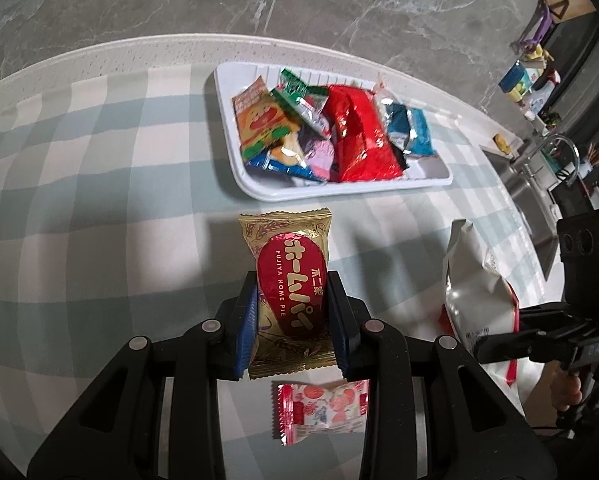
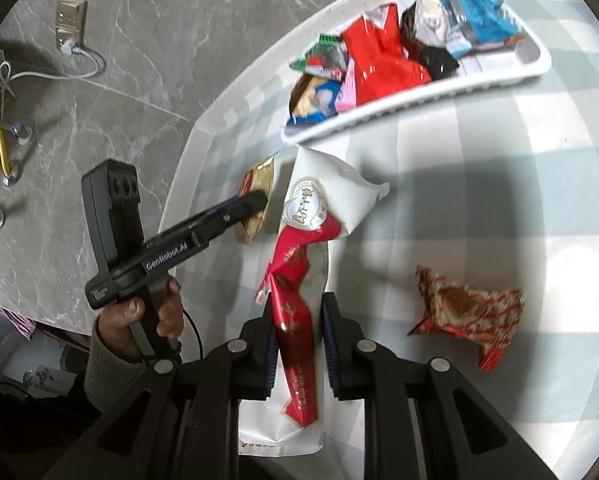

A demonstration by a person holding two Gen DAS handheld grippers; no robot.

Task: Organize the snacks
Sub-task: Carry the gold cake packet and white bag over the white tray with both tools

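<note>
A gold Home Pie packet (image 1: pixel 289 280) with a red oval label stands upright between the blue pads of my left gripper (image 1: pixel 293 292), which is shut on it just above the checked cloth. My right gripper (image 2: pixel 297 308) is shut on a white-and-red snack bag (image 2: pixel 295 280), lifted and crumpled. In the left wrist view that bag (image 1: pixel 471 280) hangs at the right. From the right wrist view, the left gripper (image 2: pixel 259 200) holds the gold packet (image 2: pixel 259 176) near the table's edge. The white tray (image 1: pixel 235 176) ahead holds several snacks.
A pink-and-white packet (image 1: pixel 323 408) lies on the cloth under the left gripper. A red heart-patterned packet (image 2: pixel 467 308) lies to the right of the bag. A sink with a faucet (image 1: pixel 559 148) is at the far right. A grey marble wall with a socket (image 2: pixel 71 20) rises beyond the table.
</note>
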